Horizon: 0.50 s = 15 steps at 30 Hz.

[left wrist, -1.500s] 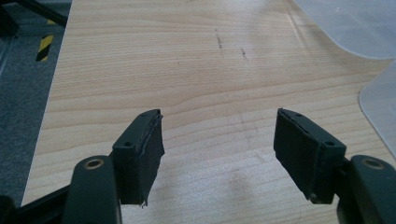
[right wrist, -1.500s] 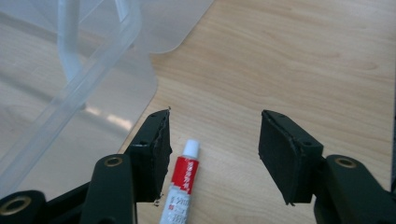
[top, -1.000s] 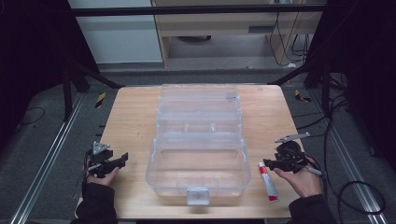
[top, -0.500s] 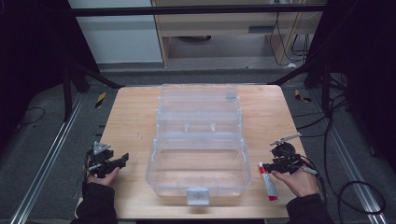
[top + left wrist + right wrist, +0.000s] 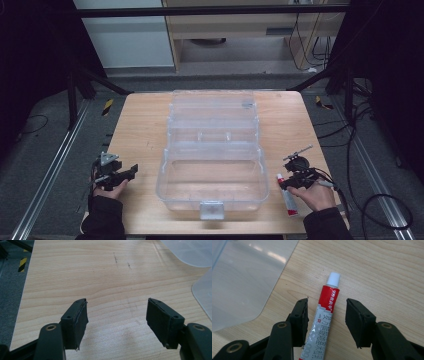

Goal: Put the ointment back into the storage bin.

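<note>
R gripper (image 5: 327, 322) straddles the ointment tube (image 5: 325, 315) lying flat, jaws closing w/ gaps yet, lining up a pinch; L gripper (image 5: 116, 322) idles spread.

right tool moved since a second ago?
Yes. The right tool dropped toward the table's near edge, alongside the clear box, now straddling the tube; its jaws have been closing.

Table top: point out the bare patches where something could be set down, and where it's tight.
Bare wood lies left of the clear plastic organizer box, from the table far edge down to the left claw. A narrower strip runs along the box's right side. It's tight at the near right, where the right claw straddles the ointment tube.
</note>
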### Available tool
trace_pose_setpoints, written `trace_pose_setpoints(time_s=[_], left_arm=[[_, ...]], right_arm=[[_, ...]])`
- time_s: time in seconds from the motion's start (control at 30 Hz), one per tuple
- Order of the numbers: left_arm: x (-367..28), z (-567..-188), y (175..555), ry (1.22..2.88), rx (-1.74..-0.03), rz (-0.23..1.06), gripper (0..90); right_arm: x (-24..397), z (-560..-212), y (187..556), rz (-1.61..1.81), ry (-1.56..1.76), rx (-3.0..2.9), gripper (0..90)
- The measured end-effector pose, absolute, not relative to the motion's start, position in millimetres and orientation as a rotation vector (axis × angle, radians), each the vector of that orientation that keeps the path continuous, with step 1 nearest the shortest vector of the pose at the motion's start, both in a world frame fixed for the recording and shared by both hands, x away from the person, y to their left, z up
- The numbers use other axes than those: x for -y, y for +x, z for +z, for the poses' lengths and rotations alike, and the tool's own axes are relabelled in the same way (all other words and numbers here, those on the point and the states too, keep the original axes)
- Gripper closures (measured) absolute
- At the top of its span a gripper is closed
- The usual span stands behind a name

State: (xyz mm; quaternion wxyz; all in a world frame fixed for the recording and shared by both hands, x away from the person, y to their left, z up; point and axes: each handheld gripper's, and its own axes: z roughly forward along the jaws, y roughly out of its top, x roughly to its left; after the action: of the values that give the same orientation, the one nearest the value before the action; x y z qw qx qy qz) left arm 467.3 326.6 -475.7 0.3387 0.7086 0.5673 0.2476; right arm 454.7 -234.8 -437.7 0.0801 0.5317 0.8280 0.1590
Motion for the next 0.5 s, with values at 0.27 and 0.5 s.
trace_pose_setpoints(time_s=[0.27, 0.5], left_arm=[[-326.6, -475.7, 467.3, 1.847, -1.477, 0.644, 33.2], [-326.1, -475.9, 467.4, 1.852, -1.475, 0.643, 33.2]], right_arm=[[233.1, -443.5, 457.9, 0.45, 1.614, -2.502, 56.1], [235.7, -452.4, 460.0, 0.404, 1.63, -2.514, 58.5]])
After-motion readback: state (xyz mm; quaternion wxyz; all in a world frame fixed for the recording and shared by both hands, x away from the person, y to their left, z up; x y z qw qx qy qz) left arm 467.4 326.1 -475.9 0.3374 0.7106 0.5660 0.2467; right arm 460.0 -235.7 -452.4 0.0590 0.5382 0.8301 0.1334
